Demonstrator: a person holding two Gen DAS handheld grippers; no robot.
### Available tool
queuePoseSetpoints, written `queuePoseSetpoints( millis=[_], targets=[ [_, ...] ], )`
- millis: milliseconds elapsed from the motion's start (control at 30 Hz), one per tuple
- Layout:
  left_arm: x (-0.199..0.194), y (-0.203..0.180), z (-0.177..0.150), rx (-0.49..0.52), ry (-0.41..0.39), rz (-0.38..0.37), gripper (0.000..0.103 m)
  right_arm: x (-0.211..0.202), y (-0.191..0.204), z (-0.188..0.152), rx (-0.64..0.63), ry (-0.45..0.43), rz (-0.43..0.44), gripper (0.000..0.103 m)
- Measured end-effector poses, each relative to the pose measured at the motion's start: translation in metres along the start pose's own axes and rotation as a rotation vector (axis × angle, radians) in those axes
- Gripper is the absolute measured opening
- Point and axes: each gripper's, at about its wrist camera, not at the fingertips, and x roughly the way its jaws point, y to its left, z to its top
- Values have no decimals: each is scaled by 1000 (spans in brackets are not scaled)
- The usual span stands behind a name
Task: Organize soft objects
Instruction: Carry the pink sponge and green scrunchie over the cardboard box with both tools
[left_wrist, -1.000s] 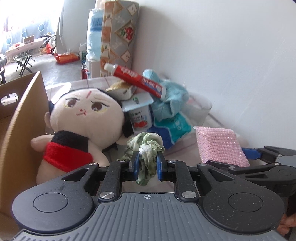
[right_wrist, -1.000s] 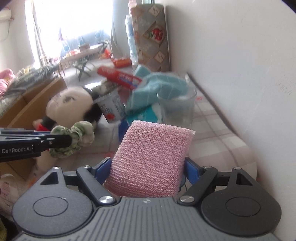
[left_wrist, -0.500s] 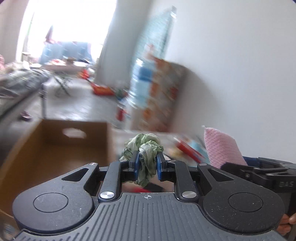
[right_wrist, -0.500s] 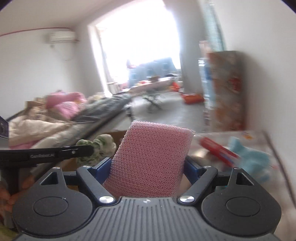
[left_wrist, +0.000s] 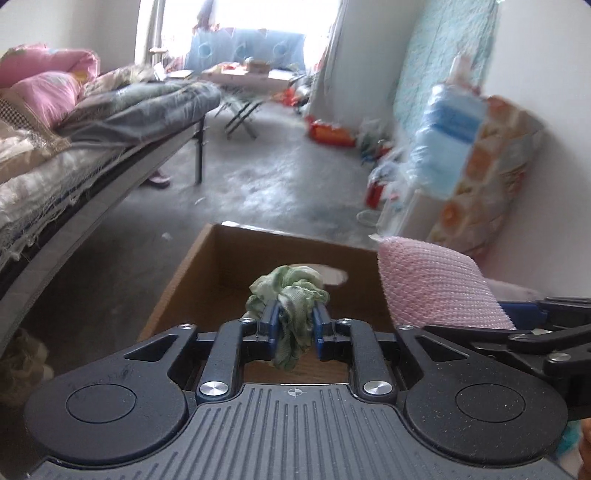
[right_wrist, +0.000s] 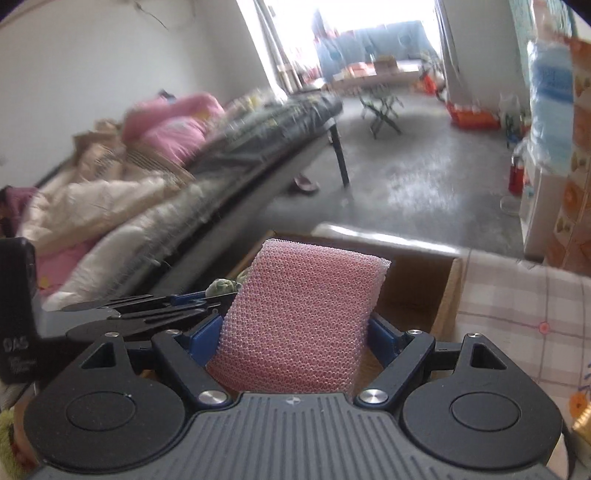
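At frame centre of the left wrist view, the left gripper (left_wrist: 294, 325) is clamped on a green scrunchie (left_wrist: 290, 295); at centre right, the right gripper (right_wrist: 295, 334) pinches a pink mesh sponge (right_wrist: 306, 317) standing upright. Directly beyond and below both lies the open cardboard box (left_wrist: 192, 280). Its visible interior holds nothing discernible, so the release is probably a short forward-down move, the left gripper appearing further over it.

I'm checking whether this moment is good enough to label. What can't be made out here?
- Cardboard box floor: in both views the gripper bodies, green scrunchie and pink sponge cover it, so its contents are unknown.
- Scrunchie in the right wrist view: only a sliver shows behind the sponge.
- Packages by the wall: motion-blurred, labels unreadable.
- Left gripper and right gripper: fingertips buried in what they hold.
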Motion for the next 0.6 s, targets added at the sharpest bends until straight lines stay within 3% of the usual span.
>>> queuePoseSetpoints(
  millis=[133, 300, 600],
  targets=[
    [39, 22, 6, -20, 97, 48, 17, 52, -24, 15, 103, 94, -27, 86],
    [59, 27, 6, -16, 153, 93, 17, 96, -39, 21, 170, 178, -40, 86],
    [82, 35, 6, -24, 188, 145, 25, 145, -38, 26, 161, 241, -93, 90]
  ],
)
